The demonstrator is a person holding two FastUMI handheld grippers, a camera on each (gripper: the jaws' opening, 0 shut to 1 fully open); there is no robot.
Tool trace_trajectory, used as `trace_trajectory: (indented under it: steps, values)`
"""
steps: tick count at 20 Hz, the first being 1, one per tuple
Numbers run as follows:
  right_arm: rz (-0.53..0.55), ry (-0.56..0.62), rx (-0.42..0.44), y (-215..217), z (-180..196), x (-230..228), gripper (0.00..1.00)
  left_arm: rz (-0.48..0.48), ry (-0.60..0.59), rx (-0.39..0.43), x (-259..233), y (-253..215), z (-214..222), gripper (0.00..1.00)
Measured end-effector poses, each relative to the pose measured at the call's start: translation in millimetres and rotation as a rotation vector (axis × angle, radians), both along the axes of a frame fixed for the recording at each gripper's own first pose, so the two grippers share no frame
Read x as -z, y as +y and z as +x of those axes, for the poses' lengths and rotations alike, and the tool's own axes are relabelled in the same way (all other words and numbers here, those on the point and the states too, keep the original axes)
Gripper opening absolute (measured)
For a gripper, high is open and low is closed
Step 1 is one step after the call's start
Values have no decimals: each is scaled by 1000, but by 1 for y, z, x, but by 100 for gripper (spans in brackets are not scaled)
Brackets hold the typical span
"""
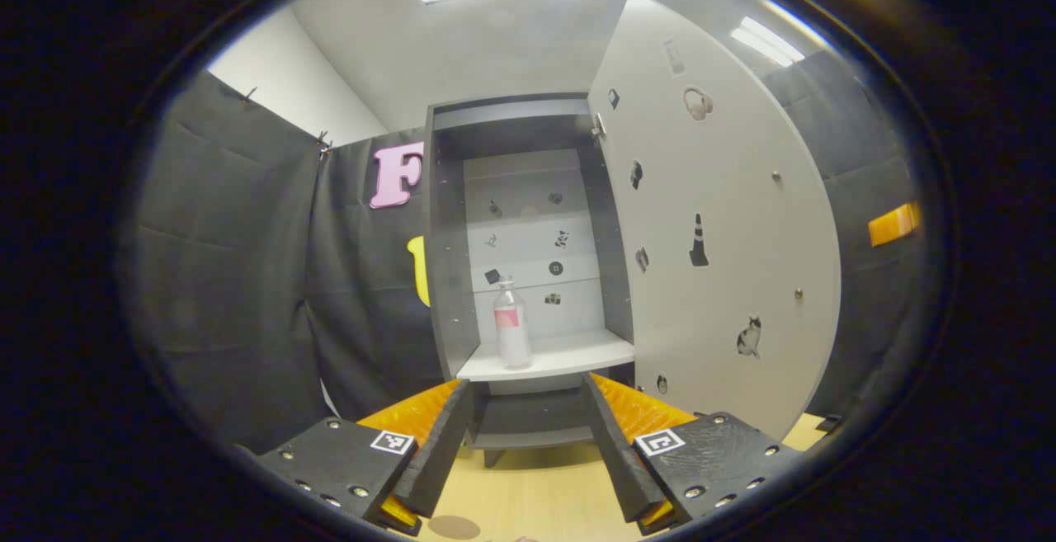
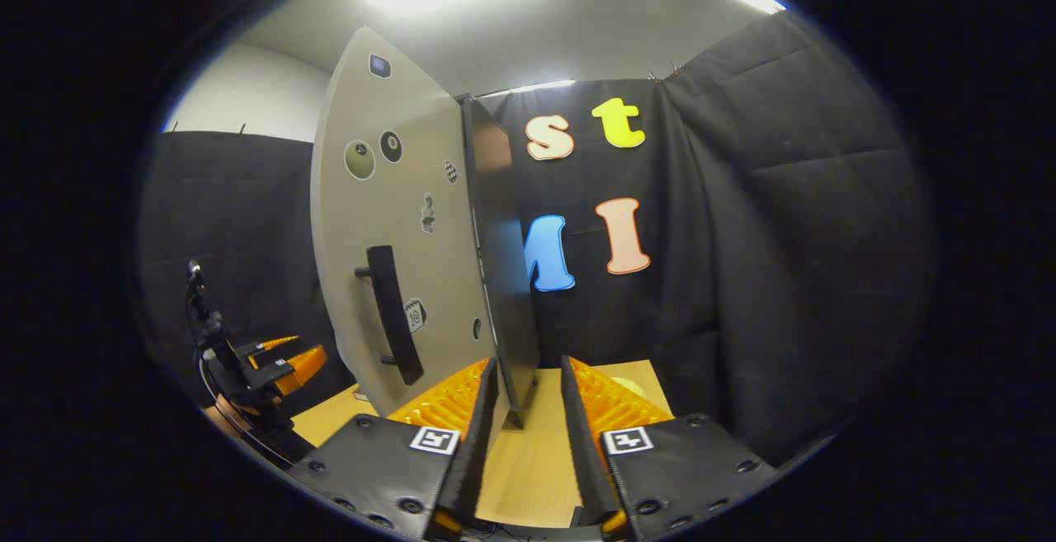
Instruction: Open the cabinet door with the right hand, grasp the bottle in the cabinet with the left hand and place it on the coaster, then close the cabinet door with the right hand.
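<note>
Bottle [image 1: 512, 323]: we see it upright on the pale shelf [image 1: 569, 358] inside the cabinet [image 1: 450, 237], at 12 o'clock from the left gripper [image 1: 528, 431], apart from it.
Door [image 1: 718, 220]: swung wide open at 2 o'clock in the left gripper view; stickers dot its inner face.
Left gripper: fingers spread wide, holding nothing; we also catch it small at 8 o'clock in the right gripper view [image 2: 276, 360].
Right gripper [image 2: 528, 410]: fingers apart, gripping nothing; the door's free edge [image 2: 495, 261] stands between them at 12 o'clock.
Handle [image 2: 392, 315]: dark bar on the door's outer face, at 10 o'clock in the right gripper view.
Coaster [image 1: 454, 527]: we take the dark disc on the table [image 1: 536, 484] at 6 o'clock for it.
</note>
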State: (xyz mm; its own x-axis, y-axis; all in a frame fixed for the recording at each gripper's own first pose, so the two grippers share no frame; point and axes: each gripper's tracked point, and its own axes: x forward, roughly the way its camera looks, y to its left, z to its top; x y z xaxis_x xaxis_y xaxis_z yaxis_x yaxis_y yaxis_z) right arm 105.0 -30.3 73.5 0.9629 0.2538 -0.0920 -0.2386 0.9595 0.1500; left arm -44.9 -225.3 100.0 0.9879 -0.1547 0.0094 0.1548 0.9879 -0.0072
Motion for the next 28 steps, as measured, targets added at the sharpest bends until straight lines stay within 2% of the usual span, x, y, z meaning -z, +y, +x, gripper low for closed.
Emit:
trace_trajectory:
  steps: [2,3,7,13,16,26,27,28]
  values:
    - [-41,-13,65,-16,3,6,82,0,-1,-1,-10,0,11,82]
    - [-61,-21,98,-25,3,8,98,-2,1,-4,-14,2,16,80]
    - [-83,-1,127,-29,9,27,98,-35,17,-7,-25,8,48,82]
    - [-141,41,158,-30,20,53,98,-36,-3,4,-46,12,113,79]
    - [-153,55,165,-24,30,60,98,-69,7,24,-42,13,146,81]
    - [-177,102,231,-13,74,75,99,-90,42,81,-10,3,246,79]
    - [-177,109,242,-14,78,78,94,-90,46,85,-6,1,254,79]
    - [-177,119,254,-14,84,80,99,-93,47,93,-3,0,264,79]
